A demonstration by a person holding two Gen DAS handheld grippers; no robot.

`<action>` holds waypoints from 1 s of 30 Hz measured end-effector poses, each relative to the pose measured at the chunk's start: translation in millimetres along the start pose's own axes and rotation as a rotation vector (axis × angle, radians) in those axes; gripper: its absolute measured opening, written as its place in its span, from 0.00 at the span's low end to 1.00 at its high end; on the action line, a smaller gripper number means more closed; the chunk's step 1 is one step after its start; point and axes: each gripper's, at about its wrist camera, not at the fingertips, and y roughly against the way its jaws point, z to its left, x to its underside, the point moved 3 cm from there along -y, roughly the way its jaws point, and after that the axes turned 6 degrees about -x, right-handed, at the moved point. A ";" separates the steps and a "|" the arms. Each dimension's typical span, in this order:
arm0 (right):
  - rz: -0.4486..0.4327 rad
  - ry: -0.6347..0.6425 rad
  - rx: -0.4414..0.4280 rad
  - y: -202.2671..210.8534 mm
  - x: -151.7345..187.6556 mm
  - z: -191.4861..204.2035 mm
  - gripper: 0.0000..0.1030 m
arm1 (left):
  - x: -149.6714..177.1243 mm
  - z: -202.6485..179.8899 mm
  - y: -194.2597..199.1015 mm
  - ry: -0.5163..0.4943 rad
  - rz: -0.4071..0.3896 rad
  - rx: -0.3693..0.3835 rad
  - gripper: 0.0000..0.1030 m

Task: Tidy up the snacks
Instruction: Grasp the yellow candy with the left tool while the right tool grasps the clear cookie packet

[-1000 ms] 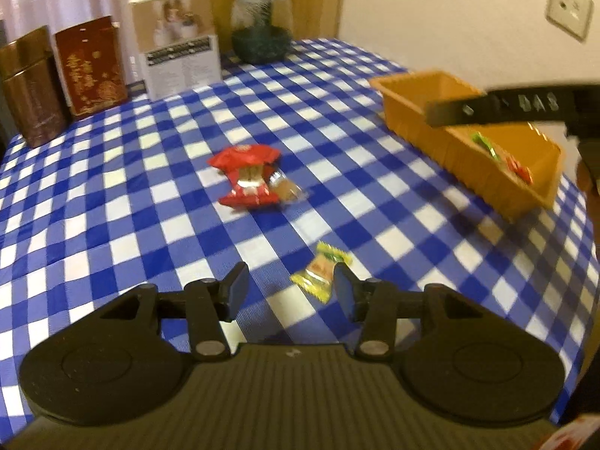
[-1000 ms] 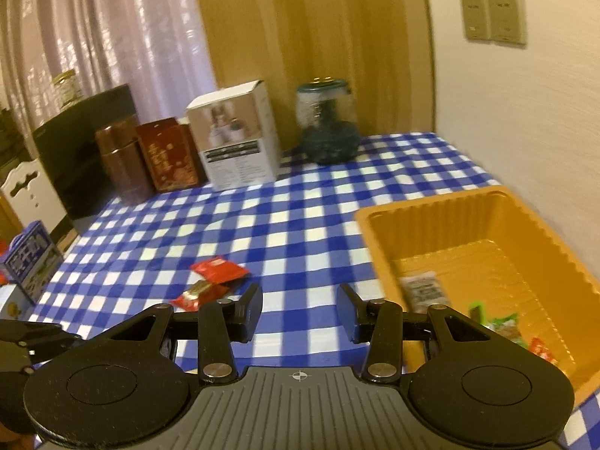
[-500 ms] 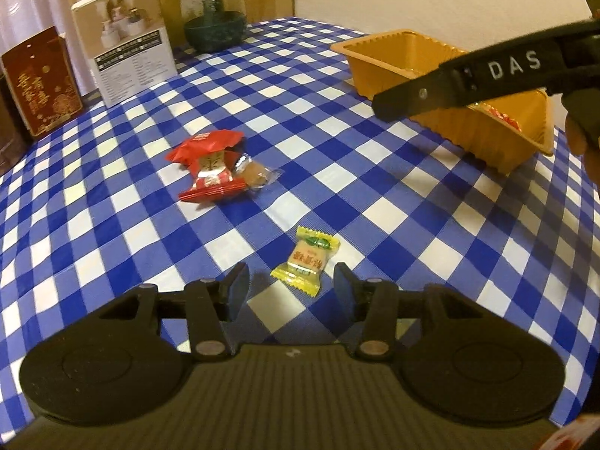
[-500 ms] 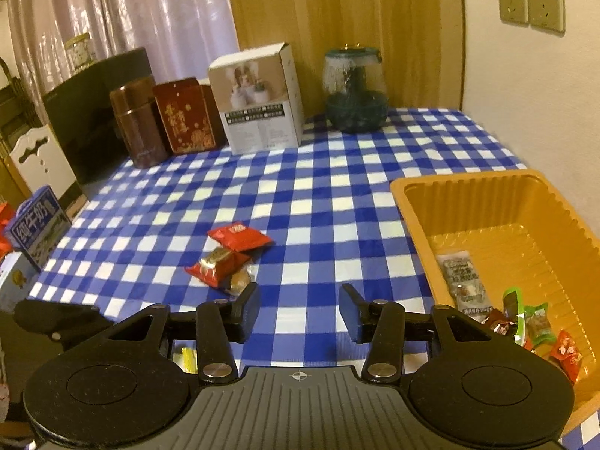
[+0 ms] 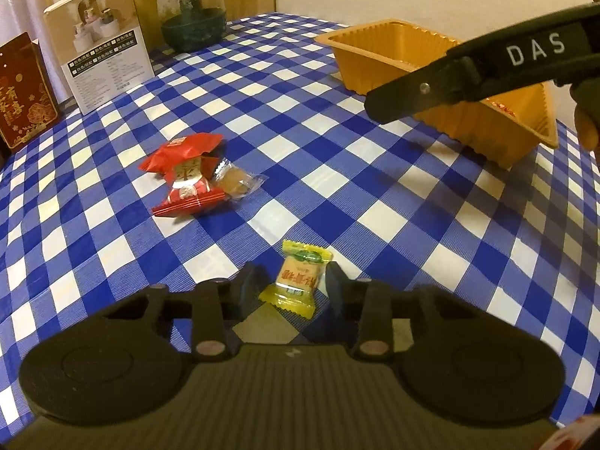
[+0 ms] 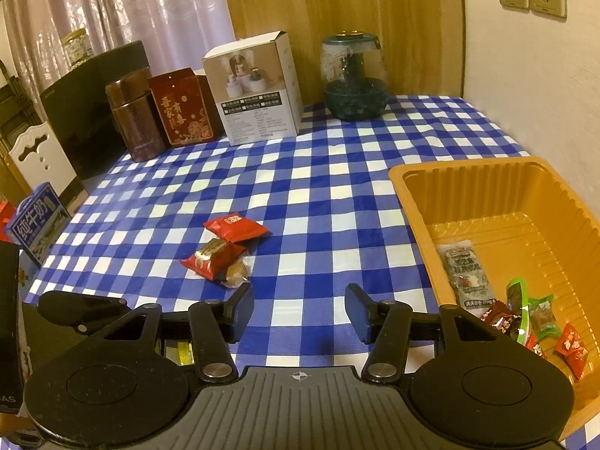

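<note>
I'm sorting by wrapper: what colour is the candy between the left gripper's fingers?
Yellow, with a tan printed panel and a green mark: the candy shows best in the left wrist view.

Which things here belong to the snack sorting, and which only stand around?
Job: yellow candy between the closing left gripper, red snack packets, clear-wrapped sweet, orange tray.
Not job: white box, glass jar, red tin, brown canister.

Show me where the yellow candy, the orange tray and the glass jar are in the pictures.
yellow candy [image 5: 298,279]: left wrist view, middle of its wrapper.
orange tray [image 6: 412,202]: right wrist view, near left wall.
glass jar [image 6: 354,78]: right wrist view, middle of its body.
</note>
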 end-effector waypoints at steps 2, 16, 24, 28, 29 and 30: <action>0.000 0.000 0.000 -0.1 0.0 0.1 0.52 | -0.8 -1.4 -0.2 -0.005 0.001 0.005 0.27; -0.006 0.005 -0.032 -10.4 -4.8 9.4 0.52 | -7.9 26.0 16.0 0.133 0.011 -0.116 0.18; 0.015 0.056 -0.062 -32.1 -8.4 25.7 0.52 | -8.1 76.6 28.9 0.340 0.000 -0.245 0.18; 0.047 0.099 -0.060 -54.0 -10.8 30.4 0.52 | -7.4 88.7 32.0 0.383 -0.009 -0.256 0.18; 0.058 0.109 -0.059 -59.7 -10.6 30.9 0.52 | -7.5 89.6 32.5 0.386 -0.011 -0.255 0.18; 0.070 0.120 -0.058 -66.0 -10.0 31.3 0.52 | -7.7 91.1 33.0 0.389 -0.013 -0.255 0.18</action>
